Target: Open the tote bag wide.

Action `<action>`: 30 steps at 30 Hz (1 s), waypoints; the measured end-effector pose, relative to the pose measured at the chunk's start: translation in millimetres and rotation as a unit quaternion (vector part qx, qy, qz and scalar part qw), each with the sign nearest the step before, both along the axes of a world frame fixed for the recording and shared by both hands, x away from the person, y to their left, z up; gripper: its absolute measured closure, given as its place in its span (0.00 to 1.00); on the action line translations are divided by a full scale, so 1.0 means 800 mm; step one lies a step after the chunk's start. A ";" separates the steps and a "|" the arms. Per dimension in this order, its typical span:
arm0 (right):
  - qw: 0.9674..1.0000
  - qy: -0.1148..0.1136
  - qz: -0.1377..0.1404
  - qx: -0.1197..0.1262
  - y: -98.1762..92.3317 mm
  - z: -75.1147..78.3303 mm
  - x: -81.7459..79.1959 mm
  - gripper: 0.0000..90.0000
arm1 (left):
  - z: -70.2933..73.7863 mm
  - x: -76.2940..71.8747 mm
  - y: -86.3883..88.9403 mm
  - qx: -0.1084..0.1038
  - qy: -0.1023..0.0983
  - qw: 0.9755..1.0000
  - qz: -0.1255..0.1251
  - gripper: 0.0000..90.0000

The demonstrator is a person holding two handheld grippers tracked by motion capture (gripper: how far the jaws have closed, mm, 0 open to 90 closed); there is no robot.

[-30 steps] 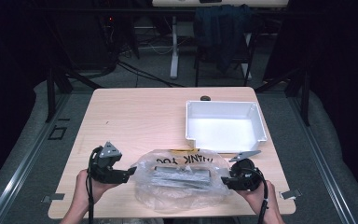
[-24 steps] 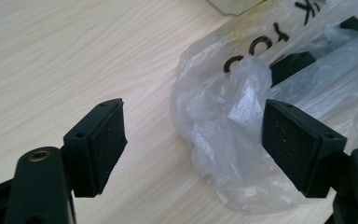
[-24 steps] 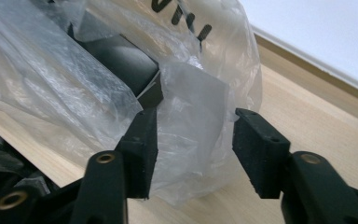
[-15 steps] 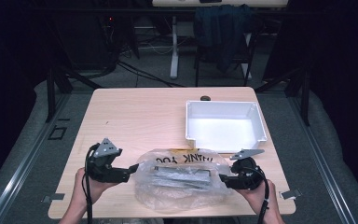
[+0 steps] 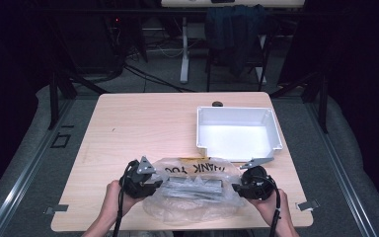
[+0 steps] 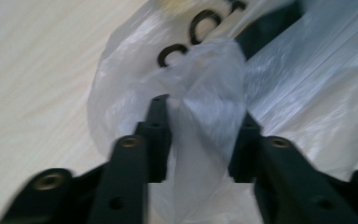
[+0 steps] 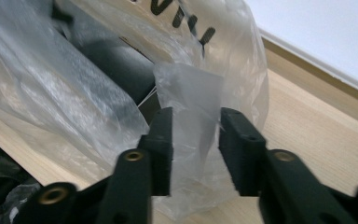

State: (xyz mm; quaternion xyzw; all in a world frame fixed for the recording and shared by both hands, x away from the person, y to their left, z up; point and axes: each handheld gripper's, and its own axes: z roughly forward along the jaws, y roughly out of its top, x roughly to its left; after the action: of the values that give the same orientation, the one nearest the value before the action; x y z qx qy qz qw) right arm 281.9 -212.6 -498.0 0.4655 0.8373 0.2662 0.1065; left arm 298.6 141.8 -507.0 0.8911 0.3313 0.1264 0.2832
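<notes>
A clear plastic bag (image 5: 197, 197) with black lettering lies near the table's front edge, with dark flat items (image 5: 192, 186) inside. My left gripper (image 5: 158, 186) is at the bag's left end. Its jaws straddle a raised fold of the bag (image 6: 205, 93); they have just been closing and still stand apart. My right gripper (image 5: 234, 187) is at the bag's right end. A flap of the bag (image 7: 189, 93) stands between its jaws, which have also been closing and still show a gap. Each gripper is held by a hand.
A white rectangular tray (image 5: 276, 133) sits behind the bag at the right, its near wall close to my right gripper. A small black object (image 5: 217, 103) lies by the tray's far edge. Bare wooden table (image 5: 143, 128) stretches left and back.
My left gripper has moved right and down to the bag's left edge, and its jaws now sit around a fold of plastic. The right gripper has stayed at the bag's right end.
</notes>
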 end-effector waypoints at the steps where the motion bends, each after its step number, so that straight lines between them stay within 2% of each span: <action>1: 1.000 0.003 -0.002 0.001 0.000 -0.002 0.001 0.79 | -0.007 0.003 0.002 0.004 0.008 1.000 0.003 0.85; 4: 1.000 0.019 -0.003 -0.006 0.001 -0.012 0.005 0.89 | -0.027 0.011 0.010 0.029 0.030 0.999 0.009 0.98; 7: 0.999 0.042 0.006 -0.017 0.004 -0.022 0.006 0.96 | -0.039 0.017 0.016 0.034 0.059 0.998 0.013 0.99; 8: 0.999 0.048 0.005 -0.006 0.007 -0.027 0.006 0.98 | -0.041 0.018 0.017 0.035 0.067 0.997 0.009 0.99; 10: 0.997 0.067 0.010 -0.031 0.006 -0.030 0.006 0.99 | -0.045 0.019 0.020 0.038 0.078 0.996 0.009 0.99; 11: 0.996 0.083 0.013 -0.032 0.004 -0.034 0.006 1.00 | -0.045 0.019 0.021 0.041 0.081 0.996 0.008 0.99; 12: 0.996 0.087 0.006 -0.033 0.003 -0.039 0.005 1.00 | -0.046 0.020 0.024 0.035 0.086 0.996 0.008 0.99; 13: 0.995 0.098 0.005 -0.023 0.001 -0.042 0.006 1.00 | -0.047 0.021 0.025 0.037 0.087 0.995 0.009 0.99; 14: 0.994 0.106 0.005 -0.028 0.000 -0.043 0.006 1.00 | -0.046 0.022 0.027 0.041 0.087 0.995 0.009 1.00; 15: 0.994 0.108 0.005 -0.024 0.000 -0.044 0.006 1.00 | -0.047 0.022 0.028 0.048 0.084 0.995 0.011 1.00; 16: 0.994 0.111 0.009 -0.021 0.002 -0.045 0.006 1.00 | -0.049 0.022 0.029 0.065 0.080 0.995 0.011 1.00; 17: 0.993 0.114 0.020 -0.025 0.007 -0.046 0.005 1.00 | -0.052 0.022 0.031 0.070 0.083 0.994 0.012 1.00; 19: 0.993 0.112 0.032 -0.024 0.017 -0.047 0.003 1.00 | -0.055 0.022 0.035 0.084 0.082 0.993 0.016 1.00; 21: 0.994 0.103 0.033 -0.018 0.023 -0.048 0.000 1.00 | -0.055 0.023 0.037 0.084 0.085 0.993 0.016 1.00; 22: 0.993 0.105 0.041 -0.039 0.022 -0.047 0.002 1.00 | -0.054 0.022 0.037 0.086 0.082 0.993 0.016 1.00; 23: 0.994 0.098 0.030 -0.023 0.022 -0.050 0.001 1.00 | -0.054 0.022 0.036 0.091 0.082 0.992 0.014 1.00; 24: 0.994 0.103 0.028 -0.026 0.020 -0.050 0.003 0.99 | -0.054 0.021 0.035 0.091 0.083 0.992 0.012 1.00; 25: 0.989 0.125 0.057 -0.055 0.015 -0.044 0.007 0.99 | -0.054 0.021 0.034 0.097 0.079 0.992 0.010 1.00; 26: 0.992 0.114 0.038 -0.039 0.017 -0.049 0.004 0.97 | -0.055 0.021 0.033 0.103 0.076 0.992 0.009 1.00; 28: 0.991 0.114 0.051 -0.044 0.016 -0.047 0.003 0.85 | -0.054 0.021 0.035 0.101 0.076 0.992 0.012 0.99; 29: 0.993 0.103 0.046 -0.022 0.016 -0.047 0.001 0.78 | -0.054 0.021 0.035 0.099 0.076 0.992 0.012 0.99; 30: 0.993 0.102 0.051 -0.019 0.015 -0.043 0.001 0.70 | -0.054 0.022 0.037 0.097 0.075 0.992 0.013 0.99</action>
State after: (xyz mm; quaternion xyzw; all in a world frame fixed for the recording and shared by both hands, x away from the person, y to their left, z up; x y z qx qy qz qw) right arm 282.3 -200.6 -532.2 0.4449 0.8713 0.2064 0.0154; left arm 316.0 171.4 -550.0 0.9167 0.3497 0.0948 0.1686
